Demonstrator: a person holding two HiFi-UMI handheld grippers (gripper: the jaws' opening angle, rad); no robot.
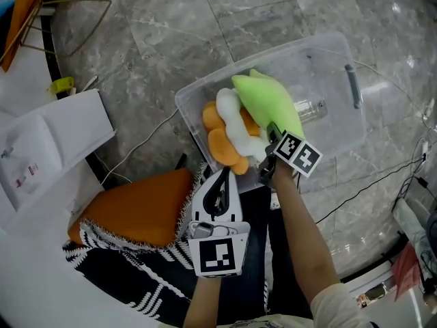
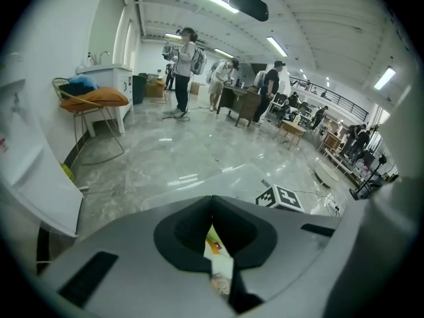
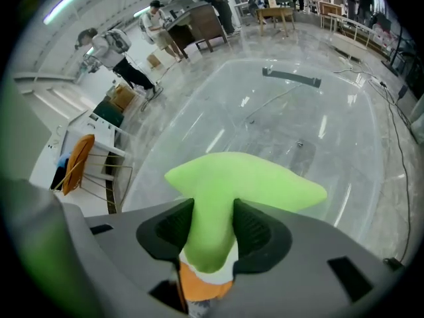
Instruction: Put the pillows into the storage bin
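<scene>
My right gripper (image 1: pixel 270 157) is clamped on the green pillow (image 1: pixel 268 102), which hangs over the storage bin's (image 1: pixel 328 45) near edge. My left gripper (image 1: pixel 220 182) is closed, apparently empty. Next I'd lower the pillow inside and release it.

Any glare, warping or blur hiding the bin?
Head view: sharp, light glare on the glossy floor and the clear storage bin. Left gripper view: fisheye bends the room, the left gripper blocks the lower half. Right gripper view: same warp, green tint at left; the green pillow covers the bin's near part.
</scene>
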